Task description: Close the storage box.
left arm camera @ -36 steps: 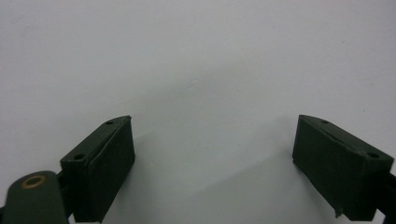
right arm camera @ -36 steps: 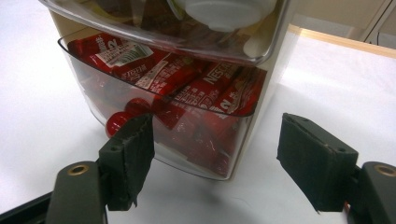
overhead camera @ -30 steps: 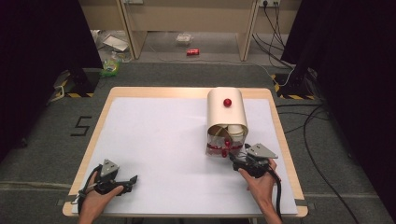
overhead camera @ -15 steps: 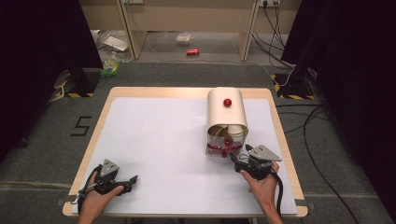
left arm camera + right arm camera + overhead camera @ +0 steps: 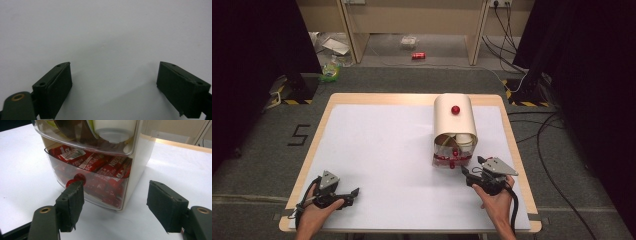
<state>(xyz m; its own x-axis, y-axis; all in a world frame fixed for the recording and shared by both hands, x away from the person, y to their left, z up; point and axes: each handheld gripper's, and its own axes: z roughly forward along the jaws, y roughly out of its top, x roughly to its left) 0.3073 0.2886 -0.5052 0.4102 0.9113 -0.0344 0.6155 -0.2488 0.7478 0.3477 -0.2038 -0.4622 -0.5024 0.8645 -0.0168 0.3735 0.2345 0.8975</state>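
High view is giving me the white table (image 5: 377,150) with the cream drawer cabinet (image 5: 454,120) standing right of centre, and my right tool (image 5: 466,172) is hovering just in front of it, jaws apart on nothing. Its lower drawer (image 5: 100,187) isn't being pulled yet; gripping the red knob (image 5: 77,178) is what's left, I judge. Right gripper view is showing me red sachets (image 5: 105,167) inside. My left tool (image 5: 113,87) is idling, jaws apart.

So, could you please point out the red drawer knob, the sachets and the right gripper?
Red drawer knob (image 5: 78,178), right gripper view, its round front.
Sachets (image 5: 105,167), right gripper view, a red packet's face.
Right gripper (image 5: 468,174), high view, between its jaw tips.
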